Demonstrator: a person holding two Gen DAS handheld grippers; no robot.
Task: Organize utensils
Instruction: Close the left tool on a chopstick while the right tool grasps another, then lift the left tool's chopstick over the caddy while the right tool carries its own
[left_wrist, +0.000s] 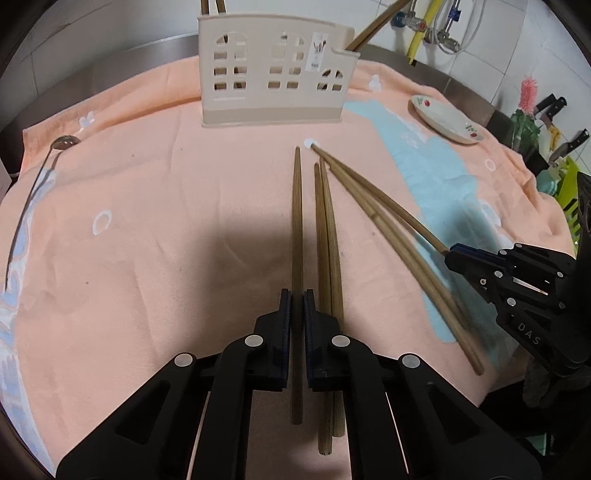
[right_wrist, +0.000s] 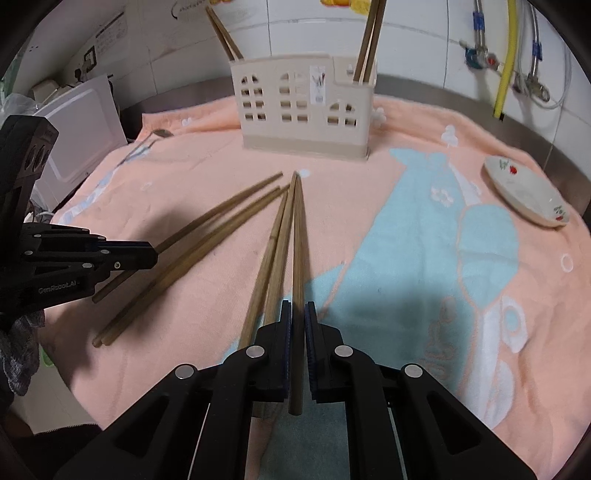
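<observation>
Several wooden chopsticks lie on the peach towel in front of a beige utensil holder. In the left wrist view my left gripper is shut on one chopstick, and two loose ones lie just right of it. In the right wrist view my right gripper is shut on another chopstick, with two more beside it on the left. Each gripper also shows in the other view: the right gripper at the right edge, the left gripper at the left.
The holder has chopsticks standing in its left and right ends. A metal spoon lies at the towel's left edge. A small flowered plate sits at the right. Knives and a green rack stand beyond the towel on the right.
</observation>
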